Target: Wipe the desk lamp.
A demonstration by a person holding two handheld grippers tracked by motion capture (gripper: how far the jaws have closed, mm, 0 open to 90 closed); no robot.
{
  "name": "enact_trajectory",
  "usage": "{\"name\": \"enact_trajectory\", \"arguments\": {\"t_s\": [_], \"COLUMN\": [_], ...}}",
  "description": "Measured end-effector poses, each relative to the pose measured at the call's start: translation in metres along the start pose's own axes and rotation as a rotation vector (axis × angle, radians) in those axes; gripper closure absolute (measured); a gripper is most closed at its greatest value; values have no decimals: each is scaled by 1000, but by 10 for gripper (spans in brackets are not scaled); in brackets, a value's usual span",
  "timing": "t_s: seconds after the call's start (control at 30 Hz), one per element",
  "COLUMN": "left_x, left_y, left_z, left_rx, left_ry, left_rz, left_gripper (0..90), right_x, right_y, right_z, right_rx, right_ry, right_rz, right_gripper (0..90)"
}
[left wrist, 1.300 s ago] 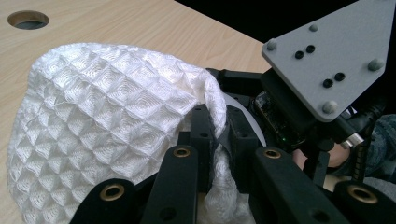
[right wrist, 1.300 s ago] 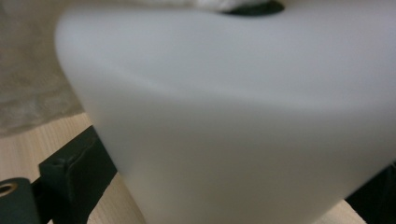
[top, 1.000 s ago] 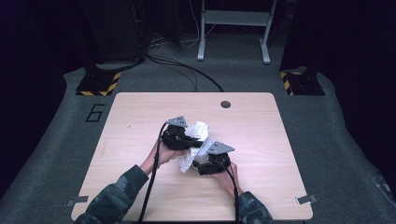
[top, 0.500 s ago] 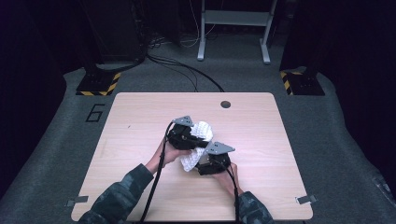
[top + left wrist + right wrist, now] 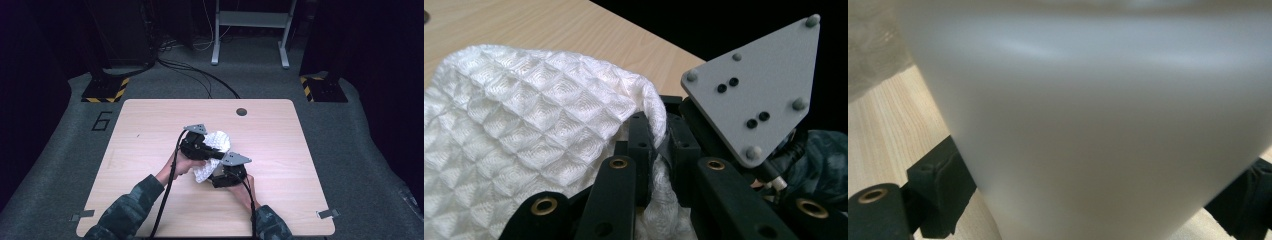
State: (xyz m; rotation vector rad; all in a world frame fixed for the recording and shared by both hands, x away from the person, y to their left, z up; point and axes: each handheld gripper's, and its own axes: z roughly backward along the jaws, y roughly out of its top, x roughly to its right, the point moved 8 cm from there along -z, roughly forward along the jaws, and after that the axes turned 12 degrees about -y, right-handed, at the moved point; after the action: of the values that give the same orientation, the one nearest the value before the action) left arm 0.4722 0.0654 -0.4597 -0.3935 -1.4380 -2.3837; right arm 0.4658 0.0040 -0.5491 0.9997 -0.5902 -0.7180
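Hiding cup, cloth, blurred

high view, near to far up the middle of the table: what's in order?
Right gripper → white waffle cloth → round hole in the table top → cables on the floor → white stand.

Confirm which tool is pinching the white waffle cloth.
The left tool: its jaws are shut on a fold of the cloth. The right tool instead grips a smooth white object, jaws wide apart.
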Motion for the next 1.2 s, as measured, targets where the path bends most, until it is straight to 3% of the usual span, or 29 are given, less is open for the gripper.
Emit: {"name": "enact_trajectory", "arguments": {"t_s": [0.07, 0.23, 0.7, 1.0, 1.2], "left_x": [-2, -6, -10, -9, -11], "left_y": [-2, -10, -21, -30, -41], "left_z": [5, 22, 40, 48, 50], "left_rx": [0, 43, 122, 116, 96], "left_ry": [39, 79, 139, 188, 182], "left_rz": [-10, -6, -13, -30, -20], "left_gripper": [836, 834, 834, 833, 832], "right_x": [0, 0, 0, 0, 0], "right_y": [0, 0, 0, 0, 0], "right_z": [0, 0, 0, 0, 0], "right_rx": [1, 0, -7, -4, -6], "right_ry": [1, 1, 4, 3, 4], "right_rz": [0, 0, 4, 15, 19], "right_gripper": [80, 80, 80, 79, 79]}}
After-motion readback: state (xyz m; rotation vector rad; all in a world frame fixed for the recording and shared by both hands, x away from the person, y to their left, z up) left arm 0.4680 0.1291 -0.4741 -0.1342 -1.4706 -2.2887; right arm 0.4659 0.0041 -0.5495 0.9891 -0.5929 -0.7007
